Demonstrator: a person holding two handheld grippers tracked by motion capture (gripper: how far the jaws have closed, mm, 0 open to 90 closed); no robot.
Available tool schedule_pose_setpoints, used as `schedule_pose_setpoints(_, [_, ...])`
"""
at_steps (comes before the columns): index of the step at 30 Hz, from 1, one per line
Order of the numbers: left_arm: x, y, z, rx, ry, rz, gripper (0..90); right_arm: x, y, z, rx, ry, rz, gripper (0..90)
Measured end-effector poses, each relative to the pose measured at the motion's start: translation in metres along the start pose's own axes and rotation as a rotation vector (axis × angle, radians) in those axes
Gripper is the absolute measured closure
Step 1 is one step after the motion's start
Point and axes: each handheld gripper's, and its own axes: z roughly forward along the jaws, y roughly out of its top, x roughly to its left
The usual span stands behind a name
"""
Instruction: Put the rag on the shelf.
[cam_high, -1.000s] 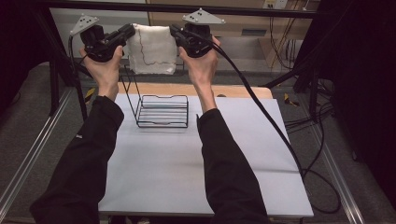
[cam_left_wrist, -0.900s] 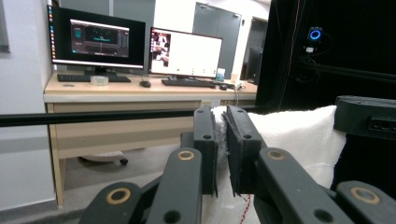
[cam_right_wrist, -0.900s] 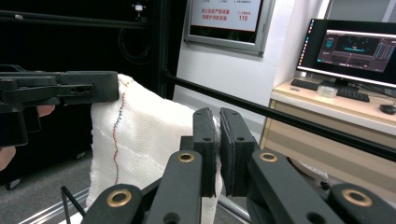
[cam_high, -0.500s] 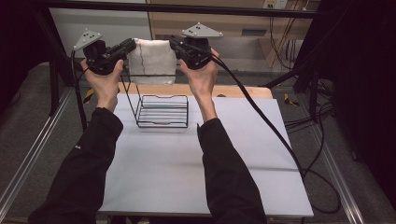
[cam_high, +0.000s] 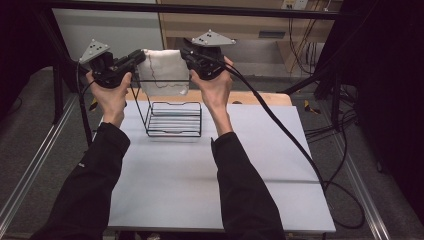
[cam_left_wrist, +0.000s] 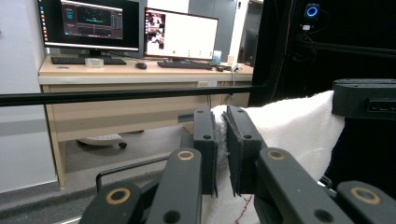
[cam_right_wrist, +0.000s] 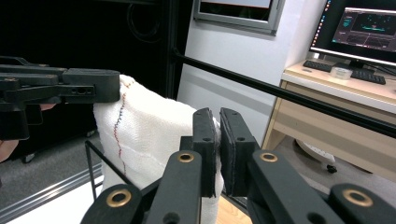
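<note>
High view puts the white table below you, the black wire rack at its far end, and the white cloth held up above that rack. Your left gripper and right gripper each pinch a top corner. It looks lifted and spread, not yet hung or laid. Its top edge runs left to right; the rest hangs down.

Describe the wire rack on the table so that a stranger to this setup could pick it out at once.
Start at the grey table and look toward its far edge, between the person's two forearms. There stands the wire rack, a black frame of thin rods with a rail on tall uprights, right below the white cloth held up by the left tool and right tool. It is the one openwork metal thing standing on the tabletop.
</note>
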Motion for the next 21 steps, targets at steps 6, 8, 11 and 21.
schedule_pose_setpoints(6, [-0.001, -0.004, -0.003, 0.019, -0.002, 0.004, 82.9, 0.004, -0.001, -0.004, 0.035, 0.006, -0.008, 85.6])
schedule_pose_setpoints(8, [-0.001, -0.005, -0.003, 0.020, -0.005, 0.005, 82.9, 0.006, -0.001, -0.005, 0.044, 0.003, -0.017, 85.6])
schedule_pose_setpoints(11, [-0.002, -0.006, -0.004, 0.022, -0.011, 0.011, 82.9, 0.007, -0.002, -0.006, 0.050, 0.005, -0.026, 85.6])
schedule_pose_setpoints(21, [-0.003, -0.013, -0.012, 0.046, -0.023, 0.014, 82.7, 0.015, -0.005, -0.011, 0.086, 0.014, -0.030, 85.5])
